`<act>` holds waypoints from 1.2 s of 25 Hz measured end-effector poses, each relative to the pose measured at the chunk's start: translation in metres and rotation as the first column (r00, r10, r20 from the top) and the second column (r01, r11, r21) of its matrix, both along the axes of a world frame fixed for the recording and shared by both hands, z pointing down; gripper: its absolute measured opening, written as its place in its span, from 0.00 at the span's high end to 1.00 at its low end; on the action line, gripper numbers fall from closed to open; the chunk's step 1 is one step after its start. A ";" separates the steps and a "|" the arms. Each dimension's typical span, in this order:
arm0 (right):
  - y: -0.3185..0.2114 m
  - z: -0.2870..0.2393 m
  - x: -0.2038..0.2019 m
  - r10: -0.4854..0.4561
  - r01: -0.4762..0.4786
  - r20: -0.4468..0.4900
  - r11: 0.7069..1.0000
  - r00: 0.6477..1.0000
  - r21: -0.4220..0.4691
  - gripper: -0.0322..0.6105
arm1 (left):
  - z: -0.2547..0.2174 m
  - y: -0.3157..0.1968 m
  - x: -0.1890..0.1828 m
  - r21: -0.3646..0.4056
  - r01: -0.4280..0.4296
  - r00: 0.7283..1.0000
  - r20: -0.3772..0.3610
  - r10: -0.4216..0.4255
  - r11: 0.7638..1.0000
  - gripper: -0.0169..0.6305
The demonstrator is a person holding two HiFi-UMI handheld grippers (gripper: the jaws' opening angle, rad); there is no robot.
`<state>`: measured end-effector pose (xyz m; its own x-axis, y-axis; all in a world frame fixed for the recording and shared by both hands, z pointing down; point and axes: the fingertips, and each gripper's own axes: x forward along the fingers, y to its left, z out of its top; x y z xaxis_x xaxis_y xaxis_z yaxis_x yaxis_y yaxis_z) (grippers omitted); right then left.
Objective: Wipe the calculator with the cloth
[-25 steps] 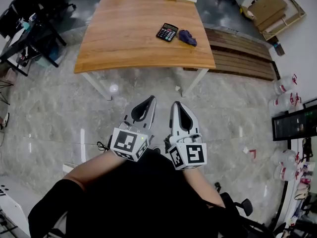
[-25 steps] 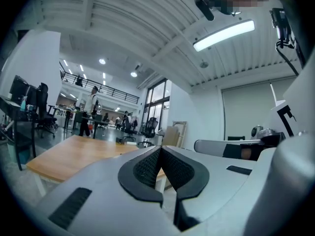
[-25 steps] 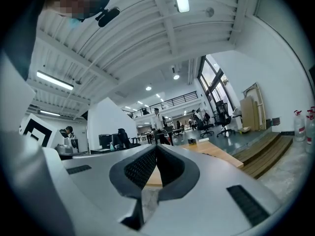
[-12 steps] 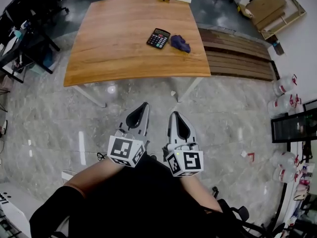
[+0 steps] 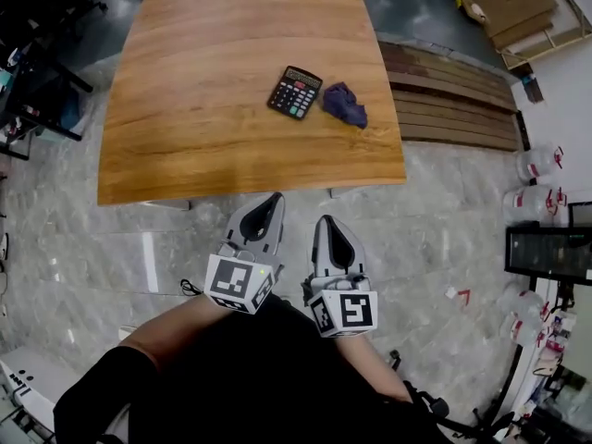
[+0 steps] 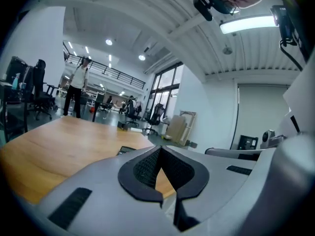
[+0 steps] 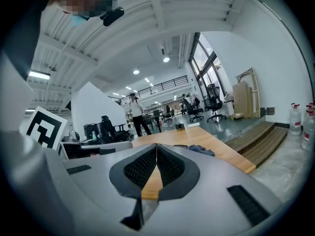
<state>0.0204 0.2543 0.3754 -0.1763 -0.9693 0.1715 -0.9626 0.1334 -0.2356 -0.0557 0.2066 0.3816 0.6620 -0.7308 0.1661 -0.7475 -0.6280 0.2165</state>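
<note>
Desk point(image 5: 203, 109) edge now lies just ahead of the left tongs point(image 5: 276, 196) and right tongs point(image 5: 326, 219), where a moment ago bare floor separated them. Both tongs are pressed together, empty. The calculator point(image 5: 295, 92) sits mid-desk with the cloth point(image 5: 345, 104), seemingly crumpled, just beside it, both untouched, so wiping hasn't begun.

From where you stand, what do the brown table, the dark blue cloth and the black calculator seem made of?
Brown table: likely wood or veneer, smooth; grain lines show.
Dark blue cloth: soft fabric, crumpled in folds.
Black calculator: probably hard plastic, with rows of keys.
</note>
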 end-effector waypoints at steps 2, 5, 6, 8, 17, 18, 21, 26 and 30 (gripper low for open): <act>-0.044 0.001 -0.002 -0.005 0.005 -0.001 1.000 1.000 -0.008 0.93 | 0.002 -0.043 0.001 -0.007 -0.009 1.000 0.003 0.009 1.000 0.96; -0.100 0.004 -0.002 0.004 -0.004 -0.004 1.000 1.000 -0.021 0.93 | 0.007 -0.098 0.001 -0.023 -0.021 1.000 0.006 0.022 1.000 0.96; -0.116 0.005 -0.001 0.013 -0.013 -0.004 1.000 1.000 -0.022 0.92 | 0.009 -0.114 0.002 -0.029 -0.025 1.000 0.005 0.025 0.999 0.96; -0.142 0.006 0.004 0.032 -0.032 -0.009 0.999 0.999 -0.026 0.93 | 0.012 -0.140 0.003 -0.036 -0.029 1.000 0.005 0.029 0.999 0.96; -0.221 0.035 0.037 0.012 -0.013 -0.016 0.997 1.000 -0.075 0.93 | 0.040 -0.211 0.022 -0.085 0.000 1.000 0.026 0.002 0.996 0.96; -0.230 0.041 0.042 0.002 -0.003 -0.015 0.996 1.000 -0.088 0.93 | 0.045 -0.217 0.027 -0.094 -0.002 1.000 0.027 0.004 0.996 0.96; -0.258 0.052 0.056 -0.037 0.035 -0.020 0.994 0.999 -0.105 0.93 | 0.057 -0.234 0.038 -0.115 -0.004 0.999 0.043 0.009 0.993 0.96; -0.295 0.081 0.060 -0.140 0.128 -0.090 0.984 0.986 -0.127 0.93 | 0.085 -0.264 0.056 -0.114 0.015 0.994 0.107 -0.003 0.993 0.96; -0.314 0.114 0.054 -0.206 0.186 -0.117 0.969 0.972 -0.162 0.93 | 0.110 -0.288 0.057 -0.108 0.038 0.988 0.154 -0.021 0.993 0.96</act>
<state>0.0740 -0.0597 0.4891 -0.3260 -0.8797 0.3462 -0.9451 0.2952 -0.1398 0.0015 -0.0810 0.4912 0.6009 -0.7214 0.3441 -0.7951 -0.5834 0.1656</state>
